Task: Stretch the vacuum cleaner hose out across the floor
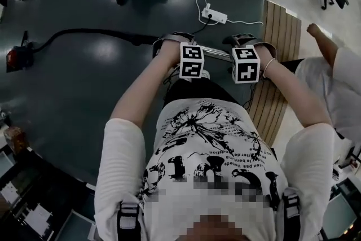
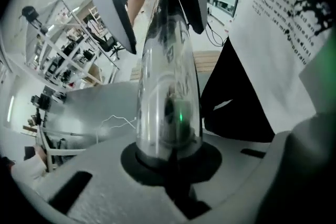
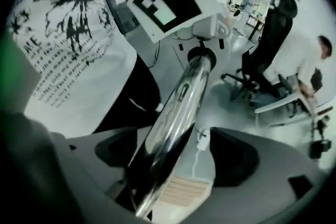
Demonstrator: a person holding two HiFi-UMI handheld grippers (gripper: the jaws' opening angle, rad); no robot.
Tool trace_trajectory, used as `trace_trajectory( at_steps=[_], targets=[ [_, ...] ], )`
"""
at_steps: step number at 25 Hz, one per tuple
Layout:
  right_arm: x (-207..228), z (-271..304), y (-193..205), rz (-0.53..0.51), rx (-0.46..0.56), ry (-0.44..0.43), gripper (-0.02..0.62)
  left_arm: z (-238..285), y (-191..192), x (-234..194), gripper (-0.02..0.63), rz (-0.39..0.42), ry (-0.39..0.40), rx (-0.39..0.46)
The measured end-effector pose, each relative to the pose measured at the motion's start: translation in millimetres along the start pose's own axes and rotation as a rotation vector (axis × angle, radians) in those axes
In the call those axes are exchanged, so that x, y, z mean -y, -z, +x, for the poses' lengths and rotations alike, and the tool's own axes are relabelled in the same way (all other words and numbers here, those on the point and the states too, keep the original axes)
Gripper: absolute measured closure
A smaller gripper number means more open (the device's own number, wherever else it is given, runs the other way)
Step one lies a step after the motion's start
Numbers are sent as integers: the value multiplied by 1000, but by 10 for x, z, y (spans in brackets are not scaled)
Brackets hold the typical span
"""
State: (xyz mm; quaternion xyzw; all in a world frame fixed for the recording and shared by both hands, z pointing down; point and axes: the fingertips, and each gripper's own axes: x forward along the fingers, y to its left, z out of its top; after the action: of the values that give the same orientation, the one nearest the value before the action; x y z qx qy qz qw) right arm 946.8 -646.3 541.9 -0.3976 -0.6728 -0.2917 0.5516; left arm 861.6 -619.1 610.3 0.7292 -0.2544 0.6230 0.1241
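Two grippers were at the tube [image 1: 217, 53]: our left gripper [image 2: 168, 162] pinched it tight, and our right gripper [image 3: 176, 157] stood wide around it. The hose [image 1: 101, 35] ran long from the left gripper toward the left edge of the floor [image 1: 84, 99], nearer our left.

White T-shirt [image 1: 225, 147] — black ink-splash print

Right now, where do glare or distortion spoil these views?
Head view: dim, pale light patches on the dark floor. Left gripper view: fisheye bend, reflections streak the tube. Right gripper view: same bend, bright glare along the tube, dark corners.
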Motion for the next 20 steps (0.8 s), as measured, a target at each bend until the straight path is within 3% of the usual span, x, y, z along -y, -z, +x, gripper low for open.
trace_trajectory(
  at_steps=[4,8,12,13,14,16,20],
  targets=[
    [288,-150,415,-81,-188,305,189,49,-160,-42,568,-89,216,21],
    [307,-240,607,-77,-309,518,190,-5,-306,43,568,-89,452,15],
    [333,-131,836,-12,-375,599,203,-65,-518,214,568,-21,686,12],
    [319,-98,946,0,-414,611,259,-54,-578,243,568,-7,722,3],
    [295,-70,1050,6,-447,624,278,-38,-636,249,568,-1,746,-8],
    [229,-38,1211,26,-461,652,436,-11,-750,228,568,1,765,-25],
    [64,0,1451,168,-358,620,482,45,-985,212,568,12,758,-52]
  ],
)
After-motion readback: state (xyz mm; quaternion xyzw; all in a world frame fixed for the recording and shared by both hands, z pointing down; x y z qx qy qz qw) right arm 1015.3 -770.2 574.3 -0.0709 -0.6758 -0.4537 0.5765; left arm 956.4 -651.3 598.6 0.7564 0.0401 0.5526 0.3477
